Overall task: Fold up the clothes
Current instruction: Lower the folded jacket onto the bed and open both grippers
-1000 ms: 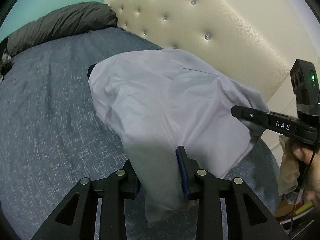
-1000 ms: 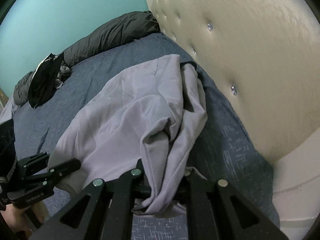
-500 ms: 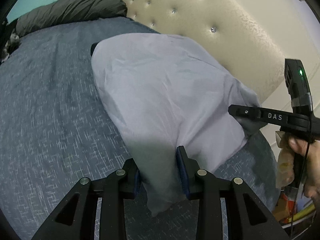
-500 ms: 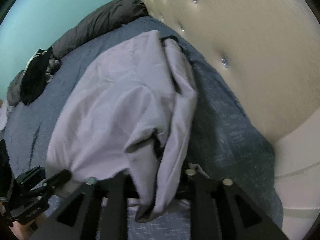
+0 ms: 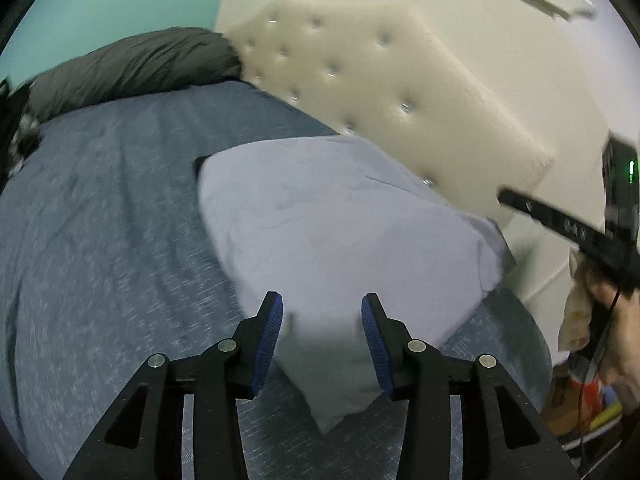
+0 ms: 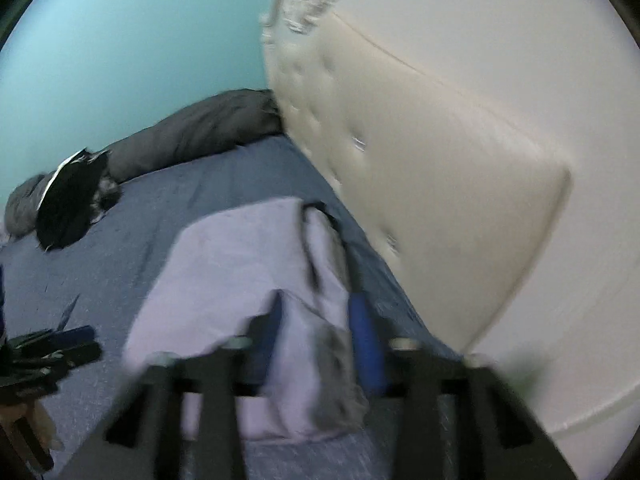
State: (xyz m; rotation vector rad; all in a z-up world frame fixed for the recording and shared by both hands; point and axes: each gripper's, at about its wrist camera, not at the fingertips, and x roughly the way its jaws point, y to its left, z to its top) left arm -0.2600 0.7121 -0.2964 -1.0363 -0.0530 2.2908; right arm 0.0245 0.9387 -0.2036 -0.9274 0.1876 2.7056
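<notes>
Since the earlier frame the left hand-held gripper [image 5: 321,344] has let go of the lilac garment [image 5: 344,232]: its blue pads [image 5: 267,344], then clamped on a fold, now stand apart on either side of the cloth without pressing it, and the jaws are opening. The garment, then held up in a bunch, now lies lower and flatter on the blue-grey bed [image 5: 104,248], near the headboard edge, one corner [image 5: 332,416] pointing toward the left gripper. The cream tufted headboard [image 5: 384,92] stands just beyond it. A dark grey pillow [image 5: 132,64] lies along the far edge of the bed, well apart from the garment, with a black item [image 6: 68,208] beside its end. The right hand-held gripper [image 6: 316,340] is blurred by motion; a bunched fold of the garment [image 6: 320,368] sits between its fingers and the jaws are closing, but whether the pads press the cloth cannot be told. In the left wrist view the right gripper [image 5: 568,228] shows at the right margin, carried by a hand [image 5: 616,328].
</notes>
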